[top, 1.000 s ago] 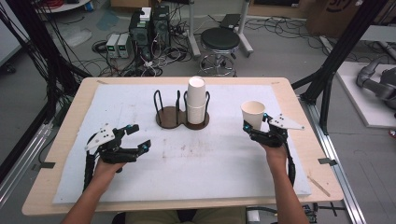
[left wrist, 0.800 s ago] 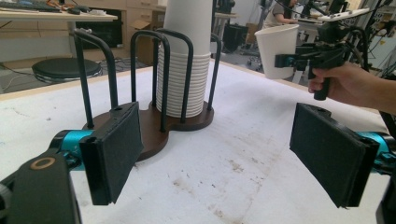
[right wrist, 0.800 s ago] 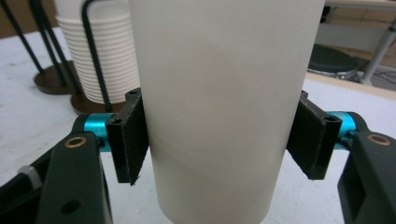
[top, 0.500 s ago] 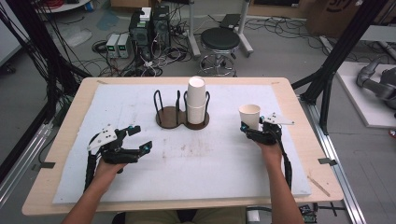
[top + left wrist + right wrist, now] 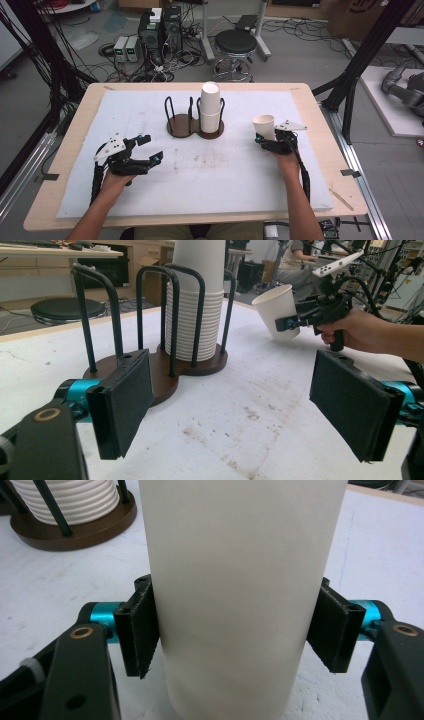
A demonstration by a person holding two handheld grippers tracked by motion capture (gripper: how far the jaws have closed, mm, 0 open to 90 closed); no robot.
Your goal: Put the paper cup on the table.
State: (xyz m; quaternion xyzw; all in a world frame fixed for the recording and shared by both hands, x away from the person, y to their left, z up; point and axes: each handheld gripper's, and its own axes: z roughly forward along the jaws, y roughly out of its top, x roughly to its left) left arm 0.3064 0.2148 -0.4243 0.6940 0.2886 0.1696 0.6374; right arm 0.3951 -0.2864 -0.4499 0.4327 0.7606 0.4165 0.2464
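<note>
A single white paper cup [image 5: 263,126] is at the right of the table, and my right gripper [image 5: 263,140] is shut on its lower wall. In the right gripper view both black pads press the sides of the cup [image 5: 240,590]. From the left gripper view the cup [image 5: 277,310] leans a little and sits just off the white mat. A tall stack of white cups [image 5: 210,107] fills the right bay of a brown two-bay wire holder [image 5: 181,126]; the left bay is bare. My left gripper [image 5: 152,148] rests at the left, open, with nothing between its jaws [image 5: 235,410].
The white mat [image 5: 200,175] covers most of the wooden table and carries a few brown stains. A stool [image 5: 235,42], cables and equipment stand on the floor beyond the far edge. Black frame posts [image 5: 360,65] rise at the table's sides.
My right gripper has sunk with the cup and drifted slightly left, nearer the mat. The left gripper has stayed where it was.
</note>
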